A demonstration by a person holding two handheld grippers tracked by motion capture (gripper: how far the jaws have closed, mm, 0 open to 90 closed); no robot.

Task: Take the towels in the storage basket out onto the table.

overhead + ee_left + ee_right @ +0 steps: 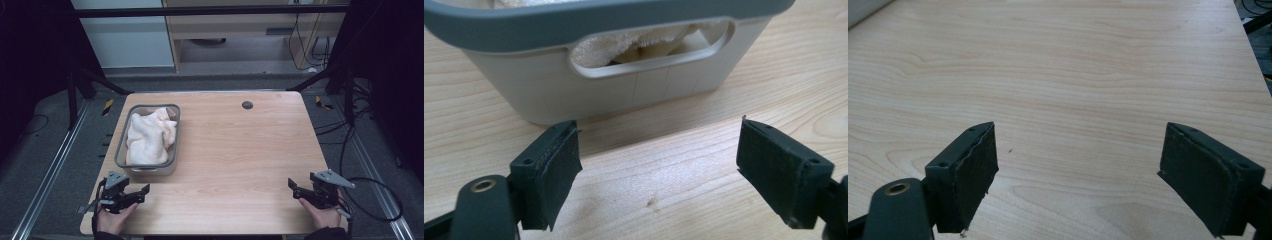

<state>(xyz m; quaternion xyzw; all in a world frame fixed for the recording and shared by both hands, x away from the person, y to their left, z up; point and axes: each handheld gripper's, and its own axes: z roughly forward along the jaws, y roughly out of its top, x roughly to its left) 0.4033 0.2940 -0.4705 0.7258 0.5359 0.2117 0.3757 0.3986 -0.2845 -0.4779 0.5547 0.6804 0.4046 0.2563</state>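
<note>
From above, the left tongs [134, 194] and right tongs [296, 188] rest apart on the pale wood-grain tabletop [240, 150]. Just beyond the left tongs stands a rounded grey-rimmed plastic bin [121, 150] of crumpled cream cloth [147, 137].

In the left gripper view, the bin's [549, 95] smooth wall with its slot handle stands just ahead of the gaping tongs [659, 150]; fuzzy cloth [609, 47] peeks through, the rim cut off.

In the right gripper view, the spread tongs [1079, 165] have frayed matte pads [975, 175] over bare grain.

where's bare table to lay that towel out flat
The whole stretch right of the basket, from the cable hole down to the right gripper, is bare wood. It is crowded only at the left, between the basket holding the towel and the left gripper.
</note>
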